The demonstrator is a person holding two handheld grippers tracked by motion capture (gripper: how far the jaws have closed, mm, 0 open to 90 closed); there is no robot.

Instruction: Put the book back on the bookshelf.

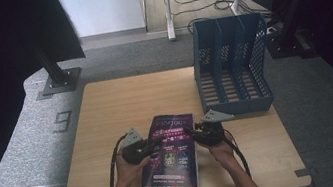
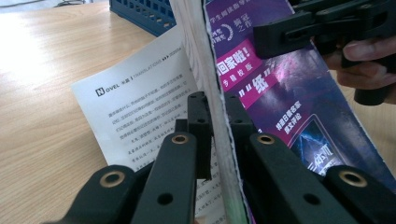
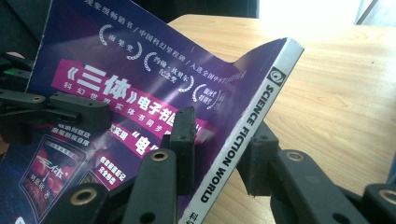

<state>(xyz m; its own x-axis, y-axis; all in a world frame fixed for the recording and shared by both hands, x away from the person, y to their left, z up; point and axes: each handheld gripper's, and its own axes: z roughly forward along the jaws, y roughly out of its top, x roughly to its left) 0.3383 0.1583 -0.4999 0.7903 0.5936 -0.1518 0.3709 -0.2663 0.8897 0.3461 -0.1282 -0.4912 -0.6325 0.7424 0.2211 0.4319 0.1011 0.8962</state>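
Left gripper is clamped on the page edge of the magazine, its jaws closed on the block of pages, as its own view shows. One loose inner page hangs out below, headed "NOVEL" and "TRANSLATIONS". The magazine lies on the wooden table between both hands, its long axis running from the person toward the far edge, cover up and slightly lifted. On the purple cover, Chinese headlines read in white and pink, among them "三体". Right gripper grips the opposite long side at the spine, which carries "SCIENCE FICTION WORLD". Farther right and beyond stands the blue file rack, open slots facing up. It lies nearer the right gripper, so the magazine would probably travel forward and rightward.
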